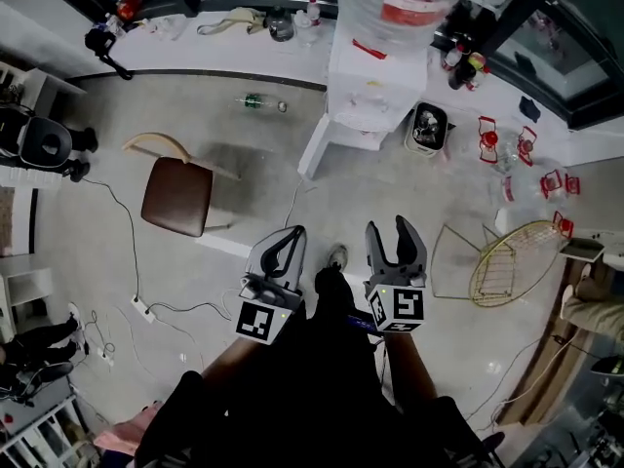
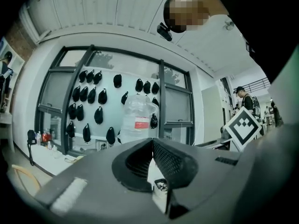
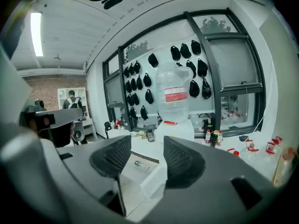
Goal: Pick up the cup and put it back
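Left gripper [image 1: 295,232] is held low in front of the person, pointing roughly level across the floor. Its 2 jaws meet at the tips, with nothing between them. In its own view [image 2: 152,141] the closed tips line up with the dispenser [image 2: 154,171] and the big bottle [image 2: 138,118] on it.

Right gripper [image 1: 389,227] sits just beside the left one and tilts slightly down. Its 2 jaws stand apart and empty. Through the gap in its own view [image 3: 147,148] show bare floor and the dispenser's white corner [image 3: 154,183].

No cup can be picked out for sure, and neither gripper has one. Small clear-and-red items [image 1: 488,139] stand on the white ledge [image 1: 585,149] to the right of the dispenser [image 1: 375,86]. They are too small to tell whether any is a cup, and they are well apart from both grippers.

The dispenser stands against the ledge ahead, topped by the bottle [image 1: 400,8] with a red label. A bin [image 1: 427,128] sits just beside it on the right. A small bottle [image 1: 255,101] lies on the floor near the ledge. A brown chair [image 1: 177,195] stands to the left, and a gold wire chair [image 1: 507,261] to the right. Cables and a power strip [image 1: 144,310] trail across the floor at the left.
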A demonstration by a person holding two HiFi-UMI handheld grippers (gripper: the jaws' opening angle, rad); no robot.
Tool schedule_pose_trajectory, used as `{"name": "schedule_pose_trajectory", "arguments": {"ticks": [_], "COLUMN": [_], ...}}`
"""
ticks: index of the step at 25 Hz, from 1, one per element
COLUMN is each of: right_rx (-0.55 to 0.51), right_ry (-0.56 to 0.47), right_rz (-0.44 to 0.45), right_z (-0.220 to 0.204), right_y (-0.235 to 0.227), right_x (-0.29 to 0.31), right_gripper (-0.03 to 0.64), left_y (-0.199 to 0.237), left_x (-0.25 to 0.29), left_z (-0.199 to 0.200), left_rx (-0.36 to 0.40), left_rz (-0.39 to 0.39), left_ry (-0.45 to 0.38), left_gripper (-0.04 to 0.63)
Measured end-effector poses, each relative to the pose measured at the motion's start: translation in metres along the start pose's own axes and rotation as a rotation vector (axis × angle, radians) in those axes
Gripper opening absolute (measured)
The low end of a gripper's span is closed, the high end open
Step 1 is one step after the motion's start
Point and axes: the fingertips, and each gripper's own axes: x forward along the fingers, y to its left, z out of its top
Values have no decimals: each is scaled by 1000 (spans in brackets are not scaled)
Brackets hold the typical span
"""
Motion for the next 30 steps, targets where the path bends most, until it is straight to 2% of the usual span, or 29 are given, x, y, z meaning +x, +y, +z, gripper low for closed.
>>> {"name": "schedule_pose_trajectory", "arguments": {"ticks": [7,11,16,22,30], "right_rx": [4,9,-33,-17,-49], "right_ry": [51,70,59,83,94], "right_rz": [8,3,14,7,-20], "right_z": [-22,-37,-60,-114,-211], "right_y": [-34,-36,-37,-50,-81], "right_x": [79,127,176,233,299], "right_gripper": [209,209,209,209,212], "left_y": [33,60,89,123,156], "left_x": [65,102,139,179,226], "left_z": [-27,-51,-91,-156,-259], "left_rx": [1,-16,-8,-24,-20], "left_rz": [26,-1,-50,-46,-56], "left_ry": [9,-2,1,-15,-33], "left_gripper": [8,8,8,8,8]}}
